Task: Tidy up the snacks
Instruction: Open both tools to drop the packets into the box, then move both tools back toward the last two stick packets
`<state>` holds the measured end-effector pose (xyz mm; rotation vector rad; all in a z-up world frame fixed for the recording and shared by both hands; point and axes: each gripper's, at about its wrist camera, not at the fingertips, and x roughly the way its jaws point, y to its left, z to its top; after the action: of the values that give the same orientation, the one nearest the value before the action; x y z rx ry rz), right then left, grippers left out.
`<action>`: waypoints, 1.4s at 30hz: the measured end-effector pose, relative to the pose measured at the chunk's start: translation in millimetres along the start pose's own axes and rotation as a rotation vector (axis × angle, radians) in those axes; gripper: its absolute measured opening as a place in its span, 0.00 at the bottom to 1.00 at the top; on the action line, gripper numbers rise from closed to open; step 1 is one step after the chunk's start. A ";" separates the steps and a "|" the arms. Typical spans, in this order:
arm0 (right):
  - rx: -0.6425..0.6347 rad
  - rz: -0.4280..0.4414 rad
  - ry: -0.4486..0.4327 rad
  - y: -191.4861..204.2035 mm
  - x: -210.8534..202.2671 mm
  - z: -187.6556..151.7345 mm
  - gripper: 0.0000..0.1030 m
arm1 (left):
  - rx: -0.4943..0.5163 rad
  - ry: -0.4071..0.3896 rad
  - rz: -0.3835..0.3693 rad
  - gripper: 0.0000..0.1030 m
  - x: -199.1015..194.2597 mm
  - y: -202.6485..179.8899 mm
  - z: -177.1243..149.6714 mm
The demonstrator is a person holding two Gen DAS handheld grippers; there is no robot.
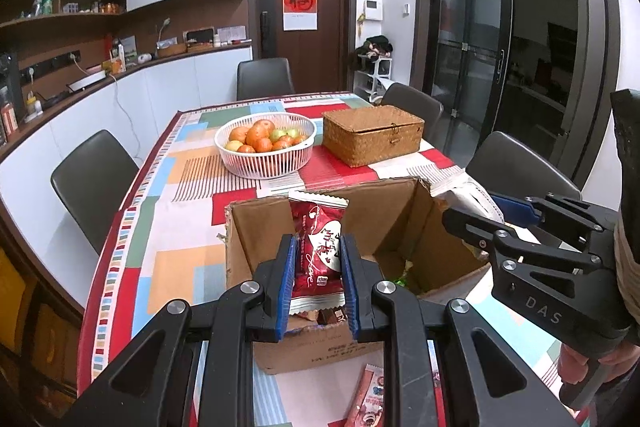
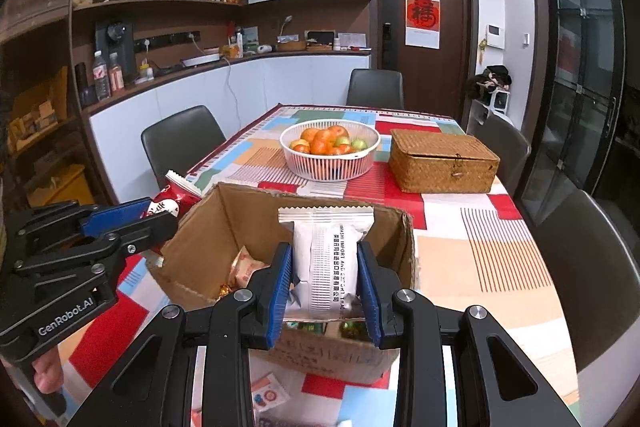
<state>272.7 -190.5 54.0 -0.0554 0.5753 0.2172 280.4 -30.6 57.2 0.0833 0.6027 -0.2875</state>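
Left gripper (image 1: 318, 281) clamps a red packet (image 1: 318, 247) above the open carton (image 1: 256, 239); fruit basket (image 1: 264, 163) and wicker box (image 1: 372, 137) stand beyond.

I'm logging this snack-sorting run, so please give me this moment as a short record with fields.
left gripper: shut on the red snack packet, held above the cardboard box
right gripper: shut on the white snack packet, also over the box
box contents: a few wrapped snacks at the bottom
box position: near end of the table, open top
loose packets: some lie on the patterned tablecloth in front of the box
farther along the table: white fruit basket and closed wicker box, side by side
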 end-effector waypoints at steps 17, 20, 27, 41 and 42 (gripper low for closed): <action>0.001 -0.025 0.062 -12.7 46.8 16.4 0.38 | 0.013 0.067 0.063 0.34 42.1 -0.1 14.7; 0.005 -0.037 0.060 -15.5 45.5 14.9 0.53 | 0.035 0.045 0.088 0.35 31.8 -3.2 11.2; -0.051 -0.028 0.028 -9.1 18.6 -3.6 0.53 | 0.075 0.002 0.092 0.42 -4.7 -17.0 -15.7; -0.200 0.015 0.061 13.4 -26.0 -64.5 0.53 | 0.121 0.061 0.055 0.49 -29.3 -44.5 -78.8; -0.209 0.018 0.075 14.0 -25.3 -69.9 0.53 | 0.126 0.070 0.056 0.49 -28.5 -45.9 -82.9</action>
<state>211.7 -189.5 9.3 -0.2618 0.6266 0.2932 199.4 -54.3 5.7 0.2321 0.6505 -0.2693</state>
